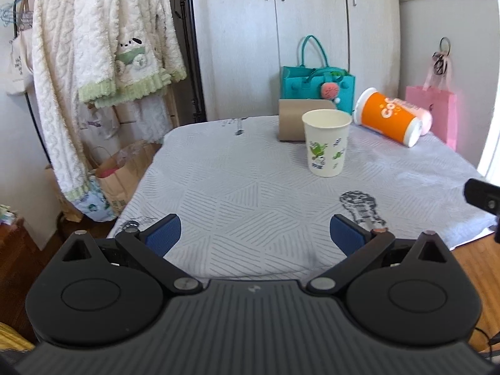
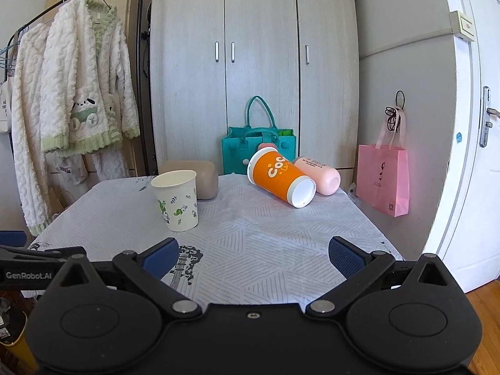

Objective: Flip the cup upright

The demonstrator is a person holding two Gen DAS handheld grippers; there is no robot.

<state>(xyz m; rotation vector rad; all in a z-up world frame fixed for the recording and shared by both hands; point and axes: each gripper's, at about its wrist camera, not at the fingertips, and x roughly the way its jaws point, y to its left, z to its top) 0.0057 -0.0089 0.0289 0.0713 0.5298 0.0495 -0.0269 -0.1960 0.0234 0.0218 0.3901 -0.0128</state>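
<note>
An orange cup [image 2: 281,178] with white rims lies on its side at the back right of the table, its base toward me; it also shows in the left wrist view [image 1: 386,116]. A white paper cup [image 1: 326,142] with green prints stands upright, mouth up, nearer the middle; the right wrist view shows it at the left [image 2: 177,200]. My left gripper [image 1: 255,236] is open and empty over the table's near edge. My right gripper [image 2: 253,257] is open and empty, well short of both cups.
A pink bottle [image 2: 318,178] lies against the orange cup. A brown box [image 2: 200,178] stands behind the paper cup, a teal bag [image 2: 247,153] behind that. A pink bag [image 2: 382,178] hangs at the right wall. A clothes rack [image 1: 93,62] stands left. The table [image 2: 265,234] has a patterned cloth.
</note>
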